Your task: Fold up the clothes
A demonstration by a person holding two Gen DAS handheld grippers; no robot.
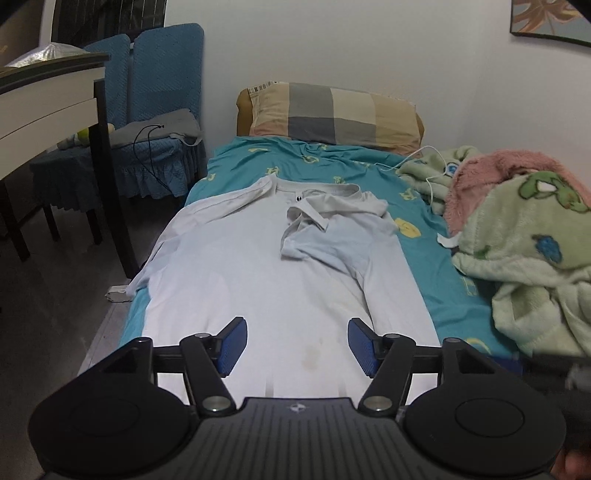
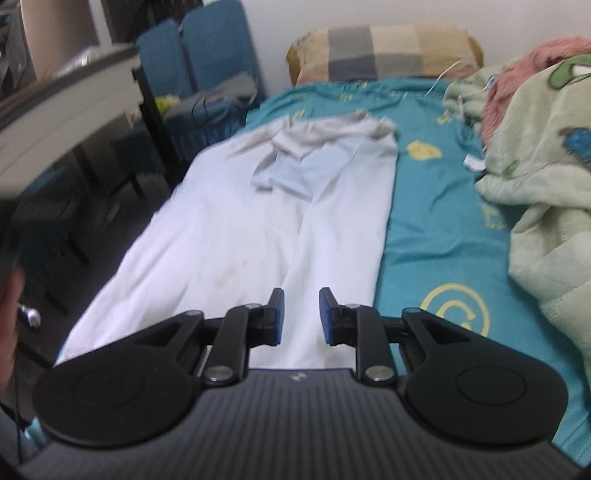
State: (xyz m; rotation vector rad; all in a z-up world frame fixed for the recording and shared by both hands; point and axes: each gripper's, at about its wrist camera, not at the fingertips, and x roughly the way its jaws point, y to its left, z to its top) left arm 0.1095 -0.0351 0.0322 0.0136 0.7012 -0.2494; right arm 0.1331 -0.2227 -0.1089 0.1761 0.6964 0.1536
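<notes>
A white shirt (image 1: 236, 280) is lying spread lengthwise on the bed (image 1: 436, 266), collar (image 1: 314, 206) end pointing toward the checked pillow (image 1: 332, 114) at the head. Its right side is folded in over the body — the short sleeve (image 1: 314, 240) is sitting on top near the collar. The shirt's left sleeve (image 1: 147, 269) is hanging off the bed's edge toward the floor. A faint brownish stain (image 1: 312, 354) is showing near the hem.

Left tool (image 1: 297, 343) is hovering over the hem end, fingers spread wide, nothing between the blue pads (image 1: 232, 343). Whether it is touching the cloth — cannot tell. Right tool (image 2: 301, 317) is sitting over the folded right strip of the shirt (image 2: 229, 229), its fingers parted by a narrower gap, nothing gripped; this view is blurred.

A teal sheet (image 2: 436, 221) with yellow prints is covering the bed. A green fleece blanket (image 1: 524, 251) with a pink lining is piled along the bed's right side, just beside the shirt but not on it. A white cable (image 1: 424, 155) is running from the pillow area into the blanket pile. Left of the bed, blue-covered chairs (image 1: 162, 92) are standing with grey cloth (image 1: 155, 129) and a black cord on a seat, next to a white tabletop (image 1: 48, 103) with dark legs. A framed picture (image 1: 550, 18) is hanging on the wall at upper right.
</notes>
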